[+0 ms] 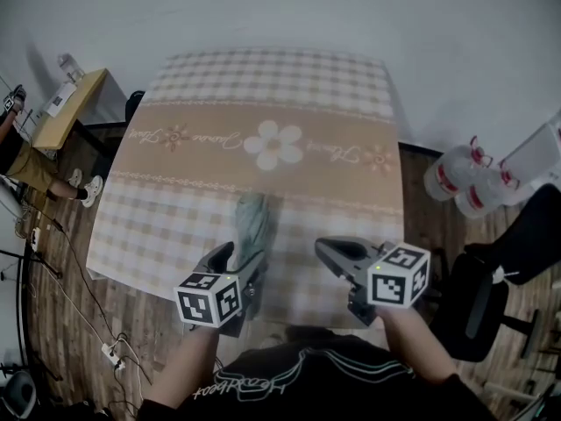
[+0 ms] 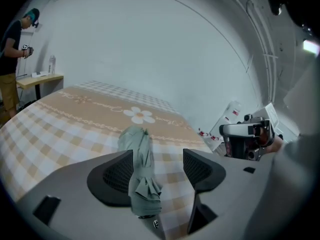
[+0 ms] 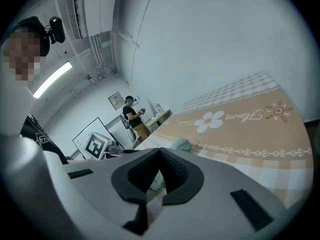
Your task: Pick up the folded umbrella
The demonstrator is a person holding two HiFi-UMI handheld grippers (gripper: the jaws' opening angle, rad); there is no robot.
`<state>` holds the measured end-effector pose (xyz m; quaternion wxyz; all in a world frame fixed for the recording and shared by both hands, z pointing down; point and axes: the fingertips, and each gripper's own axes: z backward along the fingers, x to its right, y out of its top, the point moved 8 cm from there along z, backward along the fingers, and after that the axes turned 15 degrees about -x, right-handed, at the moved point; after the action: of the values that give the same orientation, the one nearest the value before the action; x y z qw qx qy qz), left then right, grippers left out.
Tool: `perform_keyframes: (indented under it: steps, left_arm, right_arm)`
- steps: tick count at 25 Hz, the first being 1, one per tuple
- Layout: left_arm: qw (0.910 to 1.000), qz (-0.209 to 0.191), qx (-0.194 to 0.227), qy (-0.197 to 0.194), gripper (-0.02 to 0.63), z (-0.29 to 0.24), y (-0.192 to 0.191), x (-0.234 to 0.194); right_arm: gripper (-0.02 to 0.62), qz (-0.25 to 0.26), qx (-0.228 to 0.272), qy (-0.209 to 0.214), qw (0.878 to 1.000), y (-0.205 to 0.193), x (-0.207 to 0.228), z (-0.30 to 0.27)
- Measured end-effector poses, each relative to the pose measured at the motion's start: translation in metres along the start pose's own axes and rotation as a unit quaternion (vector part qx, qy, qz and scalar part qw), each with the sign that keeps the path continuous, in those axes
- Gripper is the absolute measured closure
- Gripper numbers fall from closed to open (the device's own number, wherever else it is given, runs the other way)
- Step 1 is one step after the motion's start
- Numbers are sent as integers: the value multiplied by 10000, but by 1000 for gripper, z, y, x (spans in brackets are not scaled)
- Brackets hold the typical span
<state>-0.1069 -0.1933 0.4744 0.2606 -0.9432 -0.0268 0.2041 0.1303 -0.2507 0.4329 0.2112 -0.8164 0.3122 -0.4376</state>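
Note:
The folded grey-green umbrella (image 1: 252, 220) lies on the checked tablecloth (image 1: 272, 103), near the front edge, pointing away from me. My left gripper (image 1: 241, 254) stands open around its near end; in the left gripper view the umbrella (image 2: 136, 139) rests between the jaws, close against the left pad (image 2: 116, 173), with a clear gap to the right pad. My right gripper (image 1: 323, 246) hovers over the cloth to the umbrella's right, jaws shut with nothing in them (image 3: 160, 151). The umbrella (image 3: 181, 144) shows just beyond it in the right gripper view.
Large water bottles (image 1: 456, 178) and a black chair (image 1: 491, 288) stand right of the table. A small wooden desk (image 1: 66, 103) and a standing person (image 2: 12, 49) are at the left. Cables (image 1: 110, 349) lie on the wooden floor.

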Motion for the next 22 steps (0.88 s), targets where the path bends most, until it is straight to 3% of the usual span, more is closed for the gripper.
perform_keyframes:
  steps: [10,17,22]
  left_arm:
    - [9931,380,-573,950,273,-59,-12,-27]
    - [9855,360,-991,1331,272,-93,-21,-33]
    - [9834,335,-1115,1392,273,-103,-25,-35]
  right_arm:
    - [584,-363,-191,94,9991,-14,52,2]
    - [584,-529,-177,69,9984,-24,74,10]
    - [584,-615,-107,12,9980,-29,83,18]
